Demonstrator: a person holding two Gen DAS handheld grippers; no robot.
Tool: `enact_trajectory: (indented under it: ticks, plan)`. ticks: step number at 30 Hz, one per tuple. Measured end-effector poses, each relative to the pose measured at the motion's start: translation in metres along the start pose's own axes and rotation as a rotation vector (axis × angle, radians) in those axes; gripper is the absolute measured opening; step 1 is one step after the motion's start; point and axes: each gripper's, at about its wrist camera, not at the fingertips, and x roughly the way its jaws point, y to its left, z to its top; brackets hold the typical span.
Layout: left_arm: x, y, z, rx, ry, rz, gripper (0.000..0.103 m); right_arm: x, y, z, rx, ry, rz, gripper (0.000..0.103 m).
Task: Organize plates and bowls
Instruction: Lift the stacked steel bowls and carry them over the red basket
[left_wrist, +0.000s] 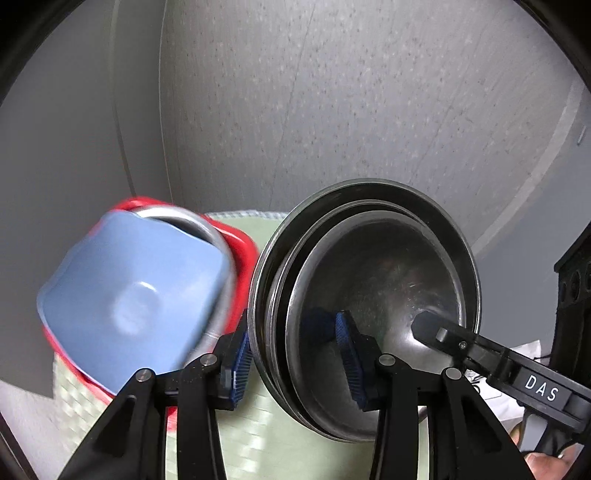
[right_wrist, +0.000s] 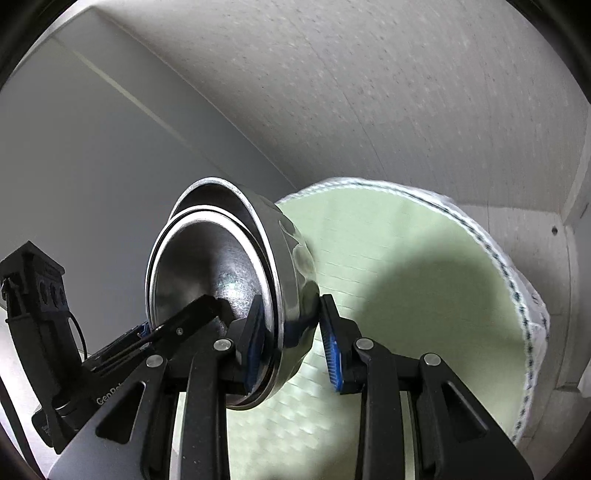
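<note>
A nested stack of steel bowls is tilted on edge above a pale green placemat. My left gripper straddles the stack's near rim, with one blue pad outside and one inside. My right gripper straddles the same steel bowls from the opposite side, and its finger shows inside the bowl. A blue bowl lies tilted in a red bowl with a grey one between them, left of the stack.
A speckled grey wall stands close behind. The placemat has a white stitched border and spreads right of the steel bowls. A black device is at the right edge.
</note>
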Motion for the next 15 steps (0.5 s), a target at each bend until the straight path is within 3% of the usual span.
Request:
enact_trajectory:
  ticks: [8, 15]
  plan:
    - [-0.038, 0.099, 0.014, 0.065, -0.010, -0.019, 0.039, 0.045, 0.095, -0.016, 0.033, -0.056, -0.027, 0.029]
    - [-0.038, 0.177, 0.031, 0.111, 0.061, -0.018, 0.039, 0.102, 0.133, -0.027, 0.097, -0.019, -0.070, 0.029]
